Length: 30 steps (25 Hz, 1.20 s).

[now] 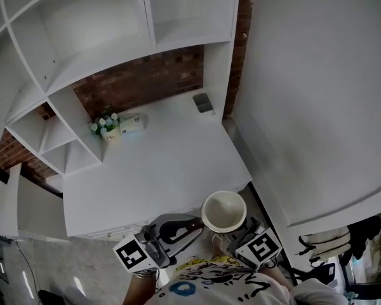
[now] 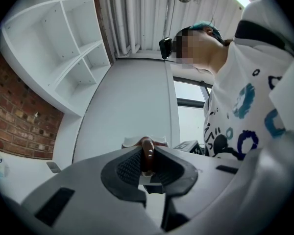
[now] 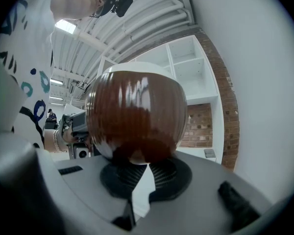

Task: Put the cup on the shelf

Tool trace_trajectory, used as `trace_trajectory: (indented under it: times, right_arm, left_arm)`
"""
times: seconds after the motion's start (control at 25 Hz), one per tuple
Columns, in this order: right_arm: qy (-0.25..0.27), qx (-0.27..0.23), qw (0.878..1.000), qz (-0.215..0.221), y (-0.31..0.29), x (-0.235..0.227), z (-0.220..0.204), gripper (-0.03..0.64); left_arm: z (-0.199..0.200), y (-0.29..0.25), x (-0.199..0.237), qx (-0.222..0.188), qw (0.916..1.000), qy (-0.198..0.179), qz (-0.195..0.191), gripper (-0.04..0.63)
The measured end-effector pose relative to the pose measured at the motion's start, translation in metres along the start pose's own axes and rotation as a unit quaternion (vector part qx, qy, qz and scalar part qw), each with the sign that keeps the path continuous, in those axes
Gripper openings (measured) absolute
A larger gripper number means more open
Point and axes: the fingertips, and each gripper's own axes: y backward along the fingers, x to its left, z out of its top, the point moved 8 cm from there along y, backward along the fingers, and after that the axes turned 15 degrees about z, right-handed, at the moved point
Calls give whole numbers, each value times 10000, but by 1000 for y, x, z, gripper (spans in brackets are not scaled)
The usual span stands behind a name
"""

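The cup (image 1: 223, 210) is brown outside and white inside, upright, just off the front edge of the white counter (image 1: 159, 164). My left gripper (image 1: 192, 224) reaches in from the left and is shut on the cup's brown handle (image 2: 147, 153), which stands between its ribbed pads. My right gripper (image 1: 232, 232) comes in under the cup from the right. In the right gripper view the cup's round brown body (image 3: 136, 119) fills the middle, its narrow foot pinched at the tips of the right gripper (image 3: 137, 163). The white shelf unit (image 1: 95, 49) stands behind the counter with bare compartments.
At the back of the counter are a small potted plant (image 1: 106, 127), a pale box (image 1: 132, 124) and a dark flat object (image 1: 203, 103). A large white panel (image 1: 317, 94) stands at the right. Brick wall (image 1: 146, 78) shows behind the counter. The person's printed shirt (image 1: 216, 284) is close below.
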Motion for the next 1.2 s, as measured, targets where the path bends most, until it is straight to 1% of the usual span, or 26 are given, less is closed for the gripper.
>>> trace_trajectory:
  times: [0.32, 0.96, 1.2]
  right_arm:
    - [96, -43, 9999, 100, -1, -62, 11, 28]
    - [119, -93, 9997, 190, 20, -153, 20, 28]
    - [173, -157, 9995, 216, 27, -185, 20, 28]
  left_arm:
    - [3, -52, 28, -28, 9999, -108, 116, 57]
    - [-1, -141, 52, -53, 9996, -187, 202, 57]
    - [-7, -170, 61, -180, 9992, -245, 252, 57]
